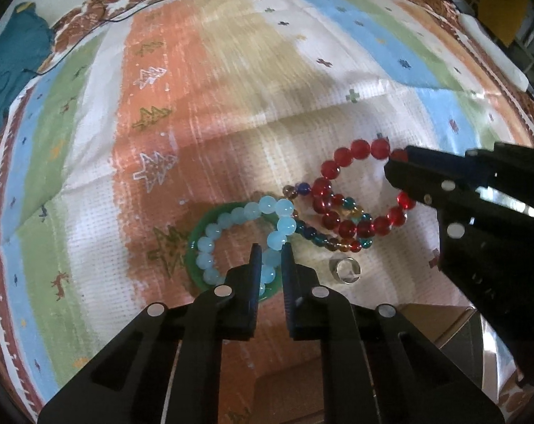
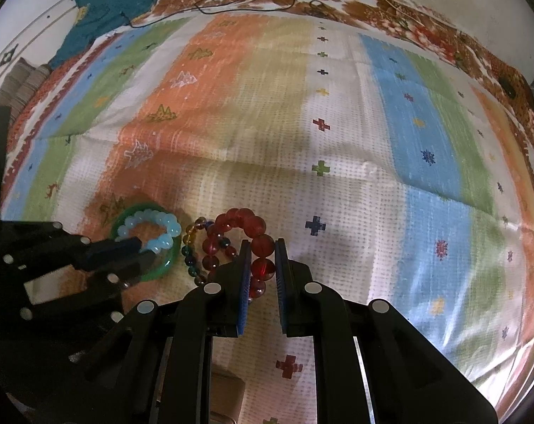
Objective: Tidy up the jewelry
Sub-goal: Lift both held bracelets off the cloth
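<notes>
The jewelry lies together on a striped cloth [image 1: 231,113] with small trees and crosses printed on it. I take the green bangle [image 1: 192,247] as the landmark.

A light blue bead bracelet [image 1: 245,212] lies inside and on top of the green bangle. Just beside the bangle, toward the right gripper, lies a bracelet of mixed coloured beads [image 1: 316,236], and the red bead bracelet [image 1: 341,162] lies partly over it. A small silver ring [image 1: 344,269] lies on the cloth near the mixed bracelet, apart from the bangle.

The left gripper [image 1: 270,254] stands over the near edge of the bangle. Its jaws are narrow, with light blue beads in the gap; I cannot tell if they press the beads.

The right gripper [image 2: 259,265] is at the far side of the red bracelet from the bangle. Its jaws are also narrow, and red beads sit between the blue pads [image 2: 245,275]; whether they really clamp them is not clear.
</notes>
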`<state>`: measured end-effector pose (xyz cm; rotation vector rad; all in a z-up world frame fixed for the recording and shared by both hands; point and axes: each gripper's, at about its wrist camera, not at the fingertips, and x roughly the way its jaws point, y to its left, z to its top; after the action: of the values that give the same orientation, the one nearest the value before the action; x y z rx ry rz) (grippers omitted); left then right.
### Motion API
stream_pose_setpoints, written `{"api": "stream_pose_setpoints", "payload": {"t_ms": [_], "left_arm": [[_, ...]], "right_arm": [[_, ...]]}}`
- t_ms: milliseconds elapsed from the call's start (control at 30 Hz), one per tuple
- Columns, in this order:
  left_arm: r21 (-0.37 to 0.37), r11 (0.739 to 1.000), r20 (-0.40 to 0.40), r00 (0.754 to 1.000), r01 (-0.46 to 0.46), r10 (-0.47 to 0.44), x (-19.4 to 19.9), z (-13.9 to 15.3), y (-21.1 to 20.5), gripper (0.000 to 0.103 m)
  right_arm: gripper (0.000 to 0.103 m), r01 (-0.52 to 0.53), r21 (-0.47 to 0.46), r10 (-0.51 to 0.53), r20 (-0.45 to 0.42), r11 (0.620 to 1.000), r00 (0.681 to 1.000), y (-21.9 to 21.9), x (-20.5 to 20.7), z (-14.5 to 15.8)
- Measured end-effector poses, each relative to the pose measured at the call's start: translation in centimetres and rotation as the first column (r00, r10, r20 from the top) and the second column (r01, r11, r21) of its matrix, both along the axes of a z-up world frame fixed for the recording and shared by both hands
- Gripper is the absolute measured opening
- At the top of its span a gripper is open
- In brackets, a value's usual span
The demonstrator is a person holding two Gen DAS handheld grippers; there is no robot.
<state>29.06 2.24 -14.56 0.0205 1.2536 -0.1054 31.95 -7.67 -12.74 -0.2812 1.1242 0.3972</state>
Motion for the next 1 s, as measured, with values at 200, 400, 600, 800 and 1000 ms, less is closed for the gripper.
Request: {"api": "stream_pose_setpoints", "payload": {"t_ms": [200, 400, 600, 800, 1000], "left_arm": [[-0.004, 1.000, 0.026, 1.000, -0.012, 0.012, -0.1, 1.0, 0.2, 0.011], [-0.020, 0.999, 0.073, 0.996, -0.041, 0.043, -0.5, 3.1, 0.5, 0.010], [-0.030, 0.996, 0.121, 0.989, -0.085, 0.088, -1.4, 5.3, 1.0, 0.010], [-0.052, 0.994, 0.134, 0.985, -0.099, 0.105, -2.2, 6.3, 1.6, 0.010], [-0.057, 0.992, 0.153, 0.981, -0.113, 0.120, -3.2, 7.4, 1.9, 0.010]], "right_arm": [[0.014, -0.004, -0.002, 0.004, 0.010, 1.000, 1.000, 0.0, -0.4, 0.2], [0.014, -0.004, 0.008, 0.004, 0.040, 1.000, 0.999, 0.0, -1.0, 1.4], [0.014, -0.015, 0.021, 0.014, 0.072, 1.000, 0.997, 0.1, -1.8, 2.8], [0.014, -0.018, 0.025, 0.015, 0.087, 1.000, 0.996, -0.2, -2.5, 3.5], [0.014, -0.021, 0.021, 0.018, 0.107, 1.000, 0.994, -0.7, -3.6, 4.3]]}}
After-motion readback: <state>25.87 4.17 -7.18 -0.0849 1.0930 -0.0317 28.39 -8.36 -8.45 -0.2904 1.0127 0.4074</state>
